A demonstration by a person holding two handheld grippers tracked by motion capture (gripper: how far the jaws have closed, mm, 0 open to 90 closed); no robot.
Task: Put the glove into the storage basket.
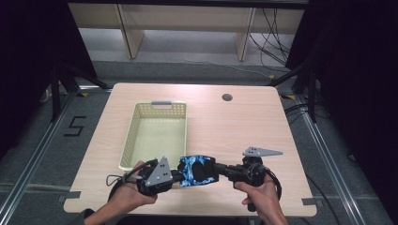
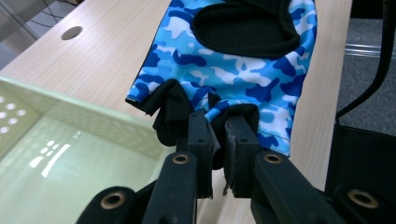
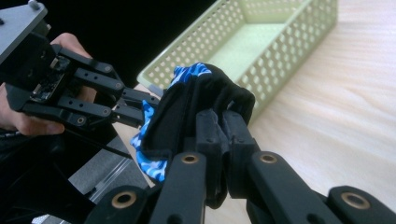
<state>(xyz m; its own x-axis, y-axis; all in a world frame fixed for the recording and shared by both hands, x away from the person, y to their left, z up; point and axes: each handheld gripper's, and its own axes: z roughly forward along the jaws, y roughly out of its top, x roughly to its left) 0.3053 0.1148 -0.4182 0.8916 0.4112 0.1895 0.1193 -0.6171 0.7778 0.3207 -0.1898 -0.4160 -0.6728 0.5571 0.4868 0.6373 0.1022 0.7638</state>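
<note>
The glove (image 1: pixel 197 170) is blue camouflage, light and dark patches on white, with black trim. The basket (image 1: pixel 133 125) is pale green. The counter (image 1: pixel 234 126) is light wood-grain.

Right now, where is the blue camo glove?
In the high view the blue camo glove hangs near the table's front edge, pinched between the left claw and the right claw, just beyond the green basket's near corner.

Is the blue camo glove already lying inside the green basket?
No, the blue camo glove hangs between both hand-held grippers, outside the green basket, just off its near corner.
</note>
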